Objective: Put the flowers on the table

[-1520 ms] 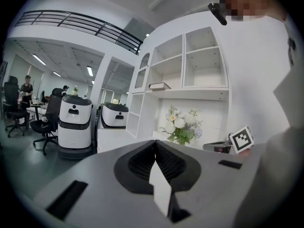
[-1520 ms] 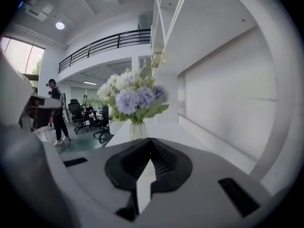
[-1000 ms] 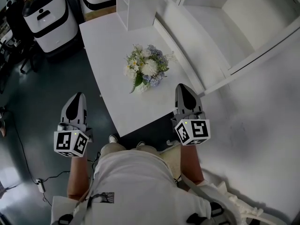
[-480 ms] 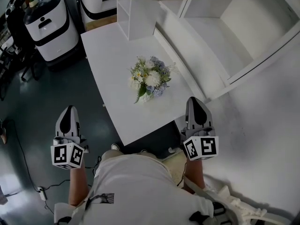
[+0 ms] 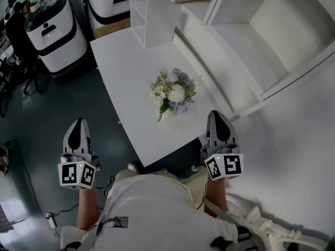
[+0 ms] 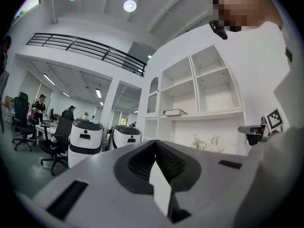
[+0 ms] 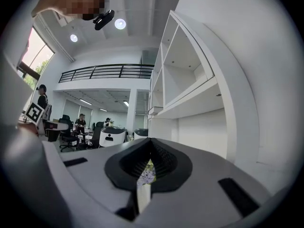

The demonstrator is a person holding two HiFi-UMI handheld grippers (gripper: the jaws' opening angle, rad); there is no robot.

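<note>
Head view: shows the flowers (image 5: 172,92) upright at mid-frame on the white table (image 5: 123,56). Finds the left gripper (image 5: 78,127) at lower left over the dark floor and the right gripper (image 5: 217,120) at lower right by the table's near corner, both well apart from the bouquet.

Left gripper view: shows jaws pressed together at centre, holding nothing.

Right gripper view: shows jaws together too and empty, with a sliver of petals beyond them at centre.

Looks already settled as the task wants, whether placed or simply resting there. Calls for no clear further move.
</note>
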